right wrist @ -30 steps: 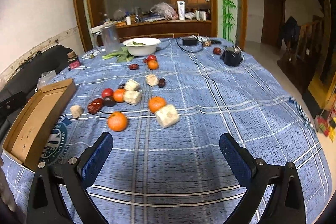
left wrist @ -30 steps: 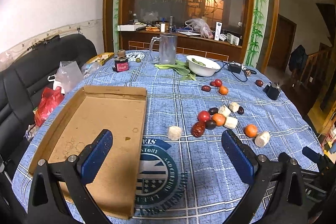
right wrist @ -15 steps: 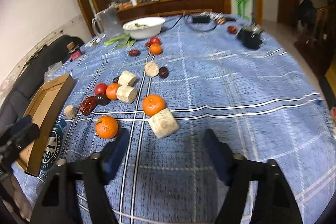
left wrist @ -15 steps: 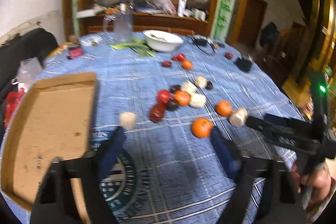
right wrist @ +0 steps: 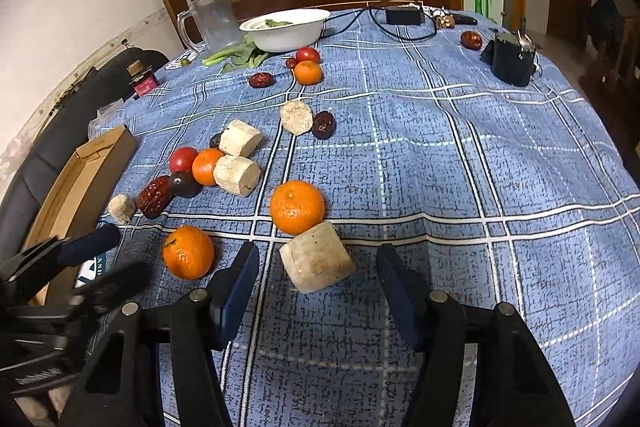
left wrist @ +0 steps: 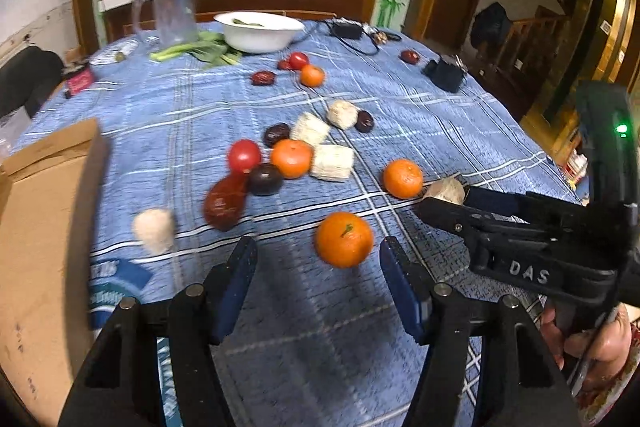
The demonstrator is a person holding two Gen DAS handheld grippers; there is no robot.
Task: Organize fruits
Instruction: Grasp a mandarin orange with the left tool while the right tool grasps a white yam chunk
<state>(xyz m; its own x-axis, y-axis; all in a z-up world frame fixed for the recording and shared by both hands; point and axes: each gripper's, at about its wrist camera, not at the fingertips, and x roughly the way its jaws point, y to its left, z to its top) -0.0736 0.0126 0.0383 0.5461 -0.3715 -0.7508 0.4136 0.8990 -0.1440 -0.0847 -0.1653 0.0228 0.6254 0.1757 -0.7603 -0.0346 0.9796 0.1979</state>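
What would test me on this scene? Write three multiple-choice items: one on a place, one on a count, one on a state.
1. Where does the white bowl stand?
A. At the far side of the table, beside the clear jug
B. Inside a cardboard tray
C. Between a tool's fingers

2. How many mandarins lie on the table?
A. Two
B. Six
C. Four

3. What state is the right tool in?
A. Shut on a mandarin
B. Open, holding nothing
C. Shut on a tomato

Answers:
1 A: the bowl sits near the far edge, right next to the jug.
2 C: both views show four orange fruits, two near, one in the cluster and one farther back.
3 B: its blue fingers stand wide apart with nothing between the pads.
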